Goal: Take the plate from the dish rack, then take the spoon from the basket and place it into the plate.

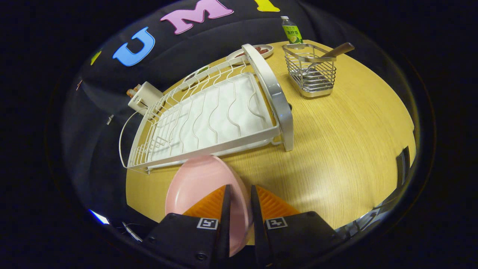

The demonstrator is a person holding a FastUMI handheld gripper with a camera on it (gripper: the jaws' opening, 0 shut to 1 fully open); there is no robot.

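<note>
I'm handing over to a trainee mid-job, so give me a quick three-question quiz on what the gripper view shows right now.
1. True or false: the pink plate stands in the dish rack.
2. Where is the spoon? A) on the plate B) in the wire basket C) on the table
3. What are the gripper fingers doing?

Key
1. False: the rack's slots are empty, and the plate is out of it, in front of the rack, over the table.
2. B: its wooden handle sticks out of the basket, beyond the rack's end.
3. Closed on the plate's rim, one finger on each side.
</note>
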